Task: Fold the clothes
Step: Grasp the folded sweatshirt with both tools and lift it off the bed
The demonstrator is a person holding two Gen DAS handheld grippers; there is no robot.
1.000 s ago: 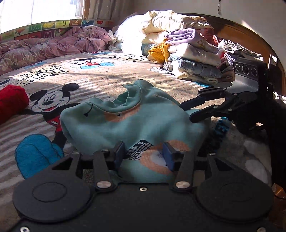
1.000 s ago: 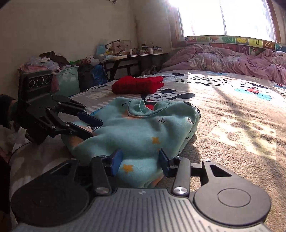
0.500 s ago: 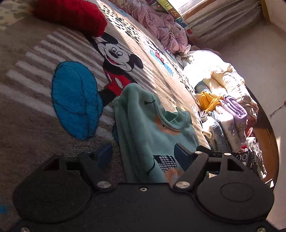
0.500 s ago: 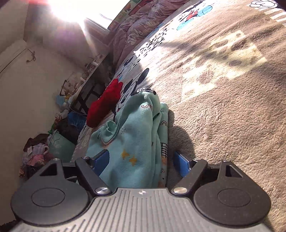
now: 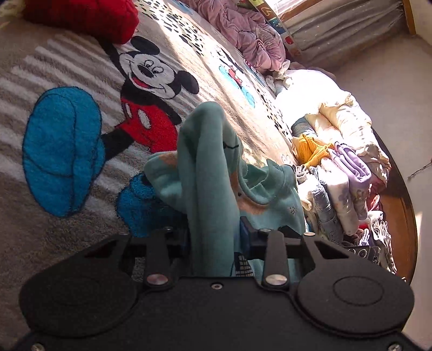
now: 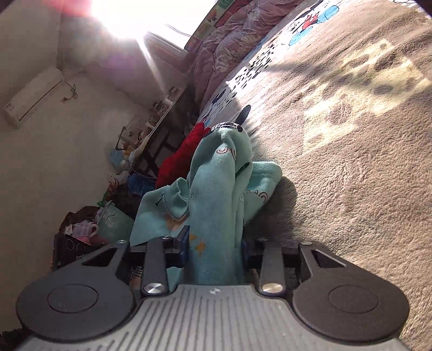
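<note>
The left gripper [image 5: 214, 240] has its fingertips buried in the teal top [image 5: 210, 172] — where the pads meet cloth is hidden. The right gripper [image 6: 214, 244] is masked the same way by that top [image 6: 216, 194]. The red garment [image 5: 81, 16] is cut off by the upper edge, and in the right view [image 6: 183, 154] the top covers part of it. Items on the worktop [image 6: 162, 113] are too small to tell; glare washes out the window [image 6: 127, 16].

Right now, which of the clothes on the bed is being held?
The teal sweatshirt. Both the left hand-held gripper and the right hand-held gripper pinch it; the red garment and the folded pile lie untouched.
</note>
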